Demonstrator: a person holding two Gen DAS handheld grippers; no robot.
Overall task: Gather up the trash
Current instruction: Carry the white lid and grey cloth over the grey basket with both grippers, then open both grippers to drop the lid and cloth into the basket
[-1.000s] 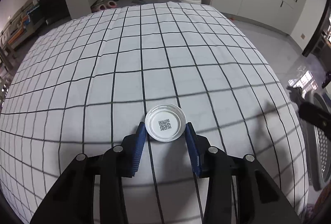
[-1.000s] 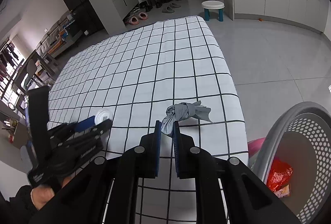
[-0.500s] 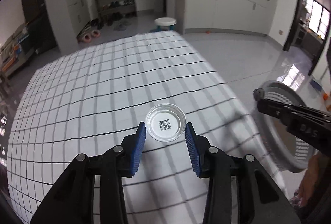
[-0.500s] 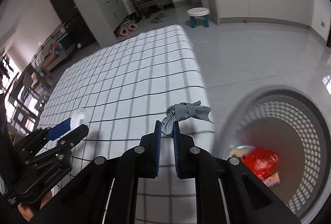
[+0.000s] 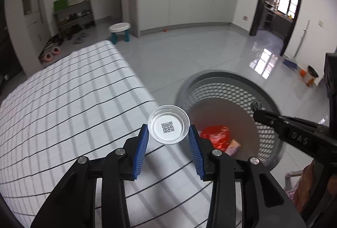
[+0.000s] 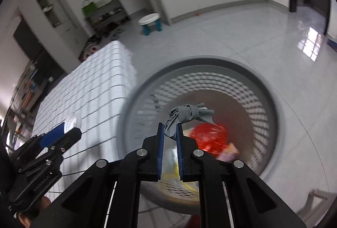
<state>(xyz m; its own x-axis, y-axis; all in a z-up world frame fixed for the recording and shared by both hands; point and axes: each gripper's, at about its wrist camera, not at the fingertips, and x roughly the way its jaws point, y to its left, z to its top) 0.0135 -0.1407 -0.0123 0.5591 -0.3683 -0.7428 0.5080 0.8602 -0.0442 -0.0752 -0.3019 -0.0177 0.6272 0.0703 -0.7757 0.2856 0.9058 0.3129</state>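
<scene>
From the left wrist, the left gripper (image 5: pixel 168 137) grasps a clear lid (image 5: pixel 168 127) bearing a QR code between its blue pads; a second ago over the checked cloth (image 5: pixel 63 106), it now hangs at the bin (image 5: pixel 210 78) edge, beside the right gripper (image 5: pixel 257 112) marked "DAS". From the right wrist, the right gripper (image 6: pixel 170 135) is clenched on a knotted grey scrap (image 6: pixel 185 115) sticking out past its fingertips, now over the bin's (image 6: pixel 263 85) red wrapper (image 6: pixel 209 135) rather than the cloth (image 6: pixel 94 85).
</scene>
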